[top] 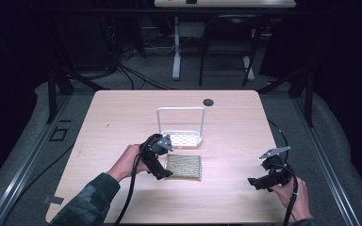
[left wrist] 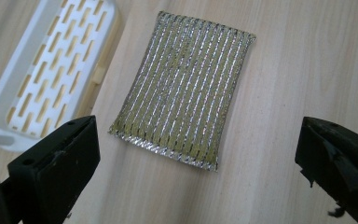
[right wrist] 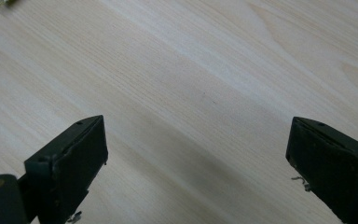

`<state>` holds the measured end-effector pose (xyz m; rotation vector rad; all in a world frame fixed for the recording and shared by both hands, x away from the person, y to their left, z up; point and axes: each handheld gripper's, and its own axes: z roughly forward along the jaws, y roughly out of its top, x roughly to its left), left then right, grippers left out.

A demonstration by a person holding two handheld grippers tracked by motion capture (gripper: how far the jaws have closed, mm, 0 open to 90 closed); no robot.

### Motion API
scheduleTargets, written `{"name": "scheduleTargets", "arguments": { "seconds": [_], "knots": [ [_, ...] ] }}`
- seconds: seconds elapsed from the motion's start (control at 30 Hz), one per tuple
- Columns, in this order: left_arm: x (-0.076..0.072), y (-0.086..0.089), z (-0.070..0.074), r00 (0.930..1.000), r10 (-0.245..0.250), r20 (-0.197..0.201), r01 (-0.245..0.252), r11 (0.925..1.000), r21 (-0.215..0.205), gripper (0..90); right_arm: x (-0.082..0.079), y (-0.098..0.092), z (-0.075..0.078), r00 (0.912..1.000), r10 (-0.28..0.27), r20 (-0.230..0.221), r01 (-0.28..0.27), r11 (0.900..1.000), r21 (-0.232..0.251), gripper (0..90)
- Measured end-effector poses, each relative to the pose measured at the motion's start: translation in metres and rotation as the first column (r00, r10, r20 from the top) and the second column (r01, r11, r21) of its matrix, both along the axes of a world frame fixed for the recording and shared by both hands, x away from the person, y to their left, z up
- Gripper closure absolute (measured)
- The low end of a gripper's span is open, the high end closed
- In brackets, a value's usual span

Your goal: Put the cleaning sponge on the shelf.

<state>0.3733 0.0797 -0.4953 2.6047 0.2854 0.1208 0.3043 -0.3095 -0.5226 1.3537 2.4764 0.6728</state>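
Observation:
A flat rectangular scouring pad [top: 184,166] with gold and silver stripes lies on the wooden table [top: 122,117]. In the left gripper view the pad [left wrist: 182,88] lies just beyond my wide-apart black jaws. My left gripper [top: 162,170] is open at the pad's left edge, held by a hand. A white slotted tray [top: 183,139] with a tall wire handle stands just behind the pad, and the tray [left wrist: 51,70] appears at the left of the left gripper view. My right gripper [top: 256,182] is open near the table's front right, over bare wood [right wrist: 191,93].
A dark round hole [top: 208,102] sits near the table's far edge. Cables trail from both grippers toward the front. Dark floor, cables and desk legs lie beyond the table. A tiny corner of the pad [right wrist: 2,2] peeks in at the top left of the right gripper view.

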Motion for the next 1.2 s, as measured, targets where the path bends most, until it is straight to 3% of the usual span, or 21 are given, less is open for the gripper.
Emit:
{"name": "scheduleTargets", "arguments": {
  "seconds": [0.53,0.77,0.97,1.2],
  "knots": [
    [0.014,-0.037,-0.028,0.9963,-0.061,-0.06,0.066,0.995,0.075,0.0,-0.002,0.002,-0.001,0.9998,0.018,0.006,-0.018,1.0,-0.012,2.8],
    [0.019,-0.05,-0.036,0.9937,-0.098,-0.053,0.104,0.9864,0.127,0.0,-0.002,0.0,0.0,0.9998,0.02,0.004,-0.02,1.0,-0.008,2.9],
    [0.024,-0.057,-0.044,0.9932,-0.102,-0.056,0.11,0.9787,0.174,0.0,-0.003,0.001,0.0,0.9995,0.03,0.013,-0.029,0.999,-0.017,3.8],
    [0.029,-0.058,-0.049,0.9926,-0.098,-0.073,0.11,0.976,0.188,2.4,-0.004,0.001,0.001,0.9994,0.032,0.012,-0.032,0.999,-0.018,3.9]
  ]
}}
